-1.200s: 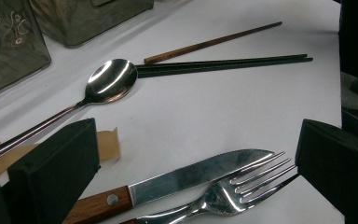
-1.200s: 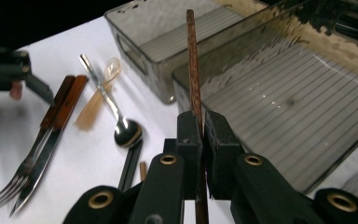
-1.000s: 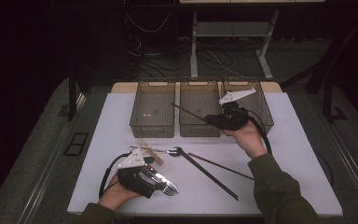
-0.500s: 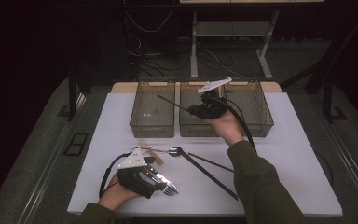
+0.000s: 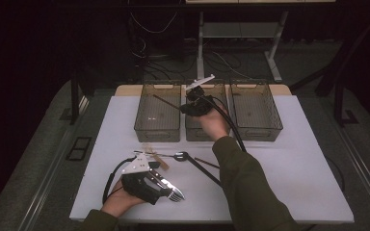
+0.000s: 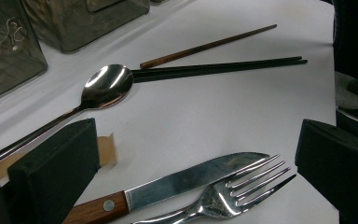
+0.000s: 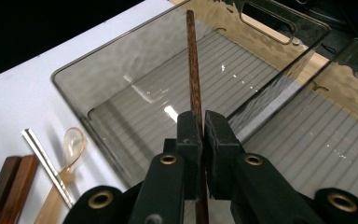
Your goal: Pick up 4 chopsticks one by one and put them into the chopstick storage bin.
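Right gripper (image 7: 201,128): jaws pinched on a brown chopstick (image 7: 193,65), held over the left bin (image 5: 157,130), tip pointing out above its floor. To do it well: lower until the stick lies level inside the bin walls, then release, so it doesn't bridge the rim. Stick is thin, straight, dark reddish wood. Left gripper (image 6: 191,163): jaws spread, empty, near side of the bin, over the knife (image 6: 177,184) and fork (image 6: 223,196).
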`<move>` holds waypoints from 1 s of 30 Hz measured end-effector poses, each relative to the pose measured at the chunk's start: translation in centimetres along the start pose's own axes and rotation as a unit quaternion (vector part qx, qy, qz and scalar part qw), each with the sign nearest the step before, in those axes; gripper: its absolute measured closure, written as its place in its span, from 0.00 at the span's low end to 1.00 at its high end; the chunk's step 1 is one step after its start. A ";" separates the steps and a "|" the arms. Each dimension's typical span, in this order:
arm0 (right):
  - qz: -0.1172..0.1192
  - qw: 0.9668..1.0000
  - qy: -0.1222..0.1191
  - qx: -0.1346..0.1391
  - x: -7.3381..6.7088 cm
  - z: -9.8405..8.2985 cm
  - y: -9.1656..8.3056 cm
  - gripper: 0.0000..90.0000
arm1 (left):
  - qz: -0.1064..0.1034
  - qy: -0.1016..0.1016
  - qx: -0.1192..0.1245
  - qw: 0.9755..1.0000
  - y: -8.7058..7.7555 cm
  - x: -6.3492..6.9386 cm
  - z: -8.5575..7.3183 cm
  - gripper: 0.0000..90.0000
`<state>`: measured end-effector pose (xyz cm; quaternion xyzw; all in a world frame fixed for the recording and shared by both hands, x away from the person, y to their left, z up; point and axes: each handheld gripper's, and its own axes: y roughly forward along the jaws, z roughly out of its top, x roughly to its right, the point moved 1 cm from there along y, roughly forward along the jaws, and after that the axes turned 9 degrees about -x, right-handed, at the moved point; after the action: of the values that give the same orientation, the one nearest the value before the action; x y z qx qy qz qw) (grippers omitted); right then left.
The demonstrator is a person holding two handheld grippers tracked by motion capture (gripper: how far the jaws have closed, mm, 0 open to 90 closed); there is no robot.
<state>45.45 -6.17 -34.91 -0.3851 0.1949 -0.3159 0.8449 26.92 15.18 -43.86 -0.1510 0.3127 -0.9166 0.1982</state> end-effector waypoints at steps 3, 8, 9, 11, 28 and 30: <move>-0.009 1.000 0.006 -0.006 0.1 0.5 0.8 0.95 | 0.000 0.001 -0.001 1.000 0.0 -0.1 0.0 0.00; -0.016 1.000 0.017 -0.013 0.1 1.5 2.2 0.95 | -0.001 0.003 -0.002 1.000 0.0 -0.1 0.0 0.00; -0.020 1.000 0.018 -0.015 0.1 1.7 2.5 0.95 | -0.001 0.004 -0.002 1.000 0.0 -0.1 0.0 0.00; -0.020 0.999 0.023 -0.017 0.2 2.1 3.0 0.95 | -0.002 0.003 -0.003 1.000 0.0 -0.1 0.0 0.00; -0.036 0.998 0.031 -0.036 -1.1 4.7 7.0 0.95 | -0.004 0.002 0.002 1.000 0.0 -0.3 0.1 0.00; -0.034 0.998 0.034 -0.038 -1.1 4.8 7.3 0.95 | -0.005 0.003 0.002 1.000 0.1 -0.3 0.1 0.00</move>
<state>50.21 0.81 -37.42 -0.4125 0.2223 -0.3494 0.8114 27.19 15.21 -43.88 -0.1498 0.3107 -0.9185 0.1933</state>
